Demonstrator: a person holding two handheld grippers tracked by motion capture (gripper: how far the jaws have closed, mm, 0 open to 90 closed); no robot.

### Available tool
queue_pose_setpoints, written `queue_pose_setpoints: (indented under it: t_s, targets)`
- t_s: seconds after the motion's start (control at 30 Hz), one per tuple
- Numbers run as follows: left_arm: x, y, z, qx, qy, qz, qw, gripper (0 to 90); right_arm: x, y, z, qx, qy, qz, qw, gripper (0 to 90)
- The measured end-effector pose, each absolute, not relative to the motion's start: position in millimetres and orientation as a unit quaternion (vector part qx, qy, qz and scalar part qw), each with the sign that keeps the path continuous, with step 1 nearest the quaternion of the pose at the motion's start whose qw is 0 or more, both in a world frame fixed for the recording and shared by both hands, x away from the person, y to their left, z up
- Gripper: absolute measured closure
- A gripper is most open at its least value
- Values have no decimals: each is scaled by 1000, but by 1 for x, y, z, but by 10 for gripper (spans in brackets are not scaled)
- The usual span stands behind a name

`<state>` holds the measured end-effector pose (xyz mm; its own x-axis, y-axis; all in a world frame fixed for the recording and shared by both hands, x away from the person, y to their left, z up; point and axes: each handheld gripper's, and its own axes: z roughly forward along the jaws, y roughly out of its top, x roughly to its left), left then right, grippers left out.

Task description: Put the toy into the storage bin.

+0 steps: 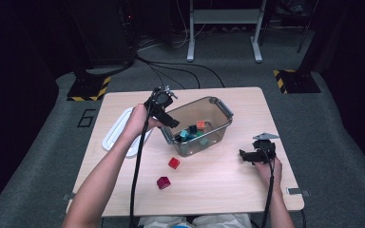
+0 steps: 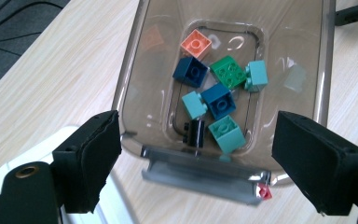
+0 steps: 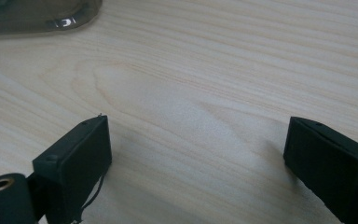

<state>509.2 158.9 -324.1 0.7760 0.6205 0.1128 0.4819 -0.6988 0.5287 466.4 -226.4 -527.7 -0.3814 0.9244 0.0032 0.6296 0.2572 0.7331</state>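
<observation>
A clear smoky plastic bin [image 1: 224,112] stands in the middle of the table, holding several small bricks. Looking down from the left gripper view, I see an orange brick [image 2: 196,44], a dark blue one [image 2: 191,71], a green one [image 2: 228,71], teal ones and a small black brick [image 2: 196,132] on the bin floor [image 2: 144,70]. My left gripper [image 1: 172,122] hangs above the bin's near-left end, its jaws [image 2: 196,158] wide open and empty. Two red bricks [image 1: 174,163] [image 1: 163,182] lie on the table in front of the bin. My right gripper [image 1: 243,156] rests low at the right, open over bare wood [image 3: 196,154].
A white lid [image 1: 116,130] lies flat to the left of the bin, partly under the left forearm. The bin's corner [image 3: 42,18] is at the top left of the right gripper view. Cables trail from both grippers toward the table's front edge.
</observation>
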Motion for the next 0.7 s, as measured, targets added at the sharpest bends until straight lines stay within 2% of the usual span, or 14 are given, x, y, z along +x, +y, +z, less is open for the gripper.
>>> queue_pose_setpoints:
  t_s: [0.4,0.7]
  targets:
    - [478,194,-335,898,322,147,262,146,466,-226,-528,510,762,333,222,70]
    - [459,210,-369,882,348,146,281,148,466,-226,-528,511,761,332,221,70]
